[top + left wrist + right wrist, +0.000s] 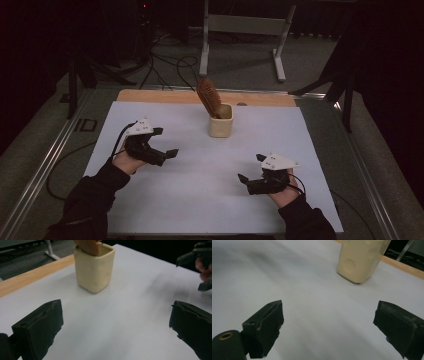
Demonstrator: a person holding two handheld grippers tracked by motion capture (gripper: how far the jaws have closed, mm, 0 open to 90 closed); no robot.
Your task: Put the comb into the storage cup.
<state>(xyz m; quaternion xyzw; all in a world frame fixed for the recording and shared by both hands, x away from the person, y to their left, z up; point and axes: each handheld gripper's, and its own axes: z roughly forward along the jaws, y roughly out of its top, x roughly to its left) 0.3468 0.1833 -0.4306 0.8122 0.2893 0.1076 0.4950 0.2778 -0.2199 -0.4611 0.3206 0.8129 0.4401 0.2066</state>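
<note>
The cup (221,121) is standing upright on the far middle of the white sheet (200,200), a cream, square-sided pot with rounded corners. A brown brush (209,97) is sitting in it, bristle head up and leaning to the left over the rim. In the left gripper view the cup (94,267) is showing ahead and a little left of centre, with the brush (88,246) poking out of its mouth. In the right gripper view the cup (359,260) is rising at the upper right, a round dimple showing on its near wall.

The left gripper (166,143) is hovering left of the cup and nearer the person, well apart from it, with its jaws spread wide and gripping nothing. The right gripper (251,167) is hanging at the near right, also well apart from the cup, its jaws likewise spread and bare. Both are pointing inward over the sheet. A hand in a dark sleeve is holding each one, and a cable is trailing from each.

The sheet is covering a wooden table (165,96), whose bare edge is showing as a strip just behind the cup. Beyond the table, a white frame (240,30) is standing on the grey floor among dark cables.
</note>
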